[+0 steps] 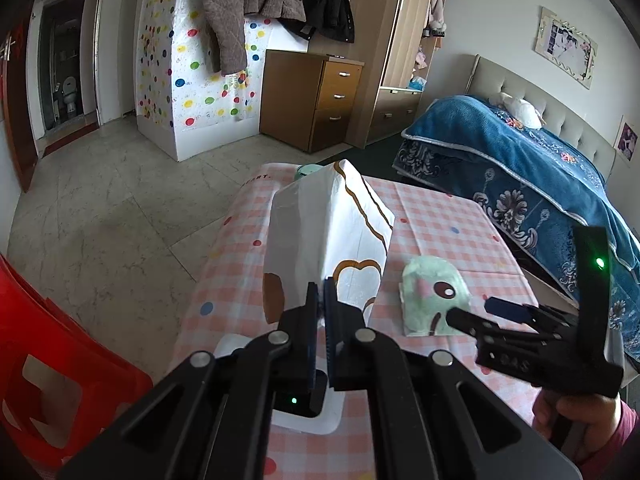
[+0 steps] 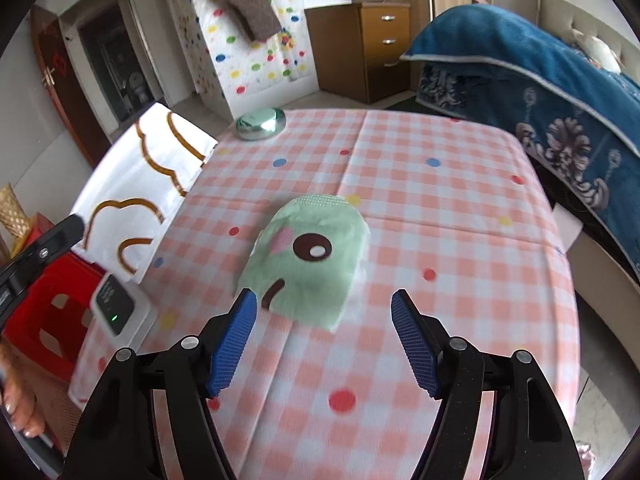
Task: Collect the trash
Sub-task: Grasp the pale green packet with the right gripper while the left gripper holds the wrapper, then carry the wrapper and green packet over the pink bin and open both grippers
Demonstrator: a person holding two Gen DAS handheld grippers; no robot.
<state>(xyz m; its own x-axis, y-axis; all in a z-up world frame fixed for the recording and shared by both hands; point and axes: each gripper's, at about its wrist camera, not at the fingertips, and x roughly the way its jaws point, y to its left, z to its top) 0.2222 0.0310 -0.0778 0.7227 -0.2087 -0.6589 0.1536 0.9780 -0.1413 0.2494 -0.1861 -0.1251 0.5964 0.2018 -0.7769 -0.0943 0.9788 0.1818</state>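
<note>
Clamped tight, the left gripper (image 1: 322, 300) has its two dark blue pads pressed together on the lower edge of a white paper bag (image 1: 328, 232) with brown outline drawings, and the bag stands up from the pinch like a little tent above the table, its top corner tipped away from the camera. Over on the other side, the right gripper (image 2: 324, 328) stands wide, blue ribbed pads well apart with nothing between them, pointing down at the pink-and-white checked tablecloth (image 2: 440, 208). Just ahead of those open fingertips lies the piece of trash, a flat pale green wrapper (image 2: 308, 264) printed with a brown eye, a pink patch and a curved mouth; its near corner sits close to the left-hand pad but is not touching either one. From the left wrist view the same wrapper (image 1: 432, 296) lies on the cloth just right of the raised bag, with the right gripper's fingertips reaching in beside it. At the table's far edge rests a shiny green rounded object (image 2: 261, 123). A small white device (image 2: 120, 308) with a green light sits near the left edge, below the bag.
</note>
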